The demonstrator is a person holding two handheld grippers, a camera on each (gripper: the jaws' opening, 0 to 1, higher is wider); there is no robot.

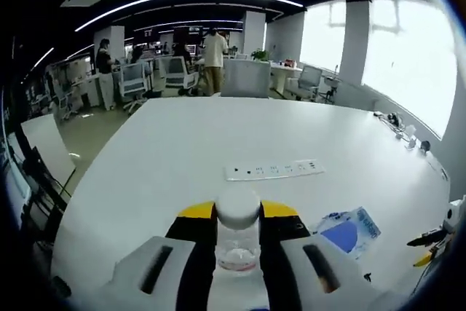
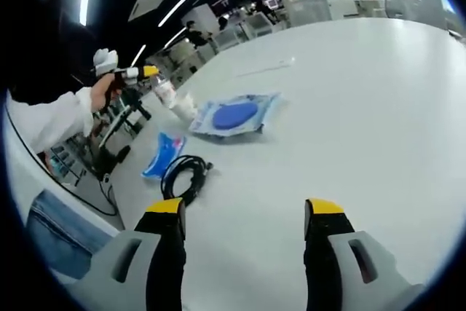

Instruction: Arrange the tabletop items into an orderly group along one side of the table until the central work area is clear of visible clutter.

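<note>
My left gripper (image 1: 238, 213) is shut on a clear plastic bottle (image 1: 237, 242) with a white cap, held level above the white table (image 1: 204, 143), cap pointing away. From the right gripper view, that gripper (image 2: 135, 73) is in a person's hand at the left, the bottle (image 2: 169, 95) sticking out over the table edge. My right gripper (image 2: 245, 213) is open above bare tabletop, nothing between its jaws. Ahead of it lie a blue round-disc packet (image 2: 237, 116), a small blue packet (image 2: 162, 154) and a coiled black cable (image 2: 186, 172). The disc packet (image 1: 349, 229) lies right of the bottle.
A white power strip (image 1: 273, 170) lies mid-table beyond the bottle. Small items (image 1: 400, 125) sit along the far right edge by the windows. Office chairs (image 1: 244, 78) and standing people are beyond the table's far end. The right gripper's yellow tips (image 1: 424, 249) peek in at right.
</note>
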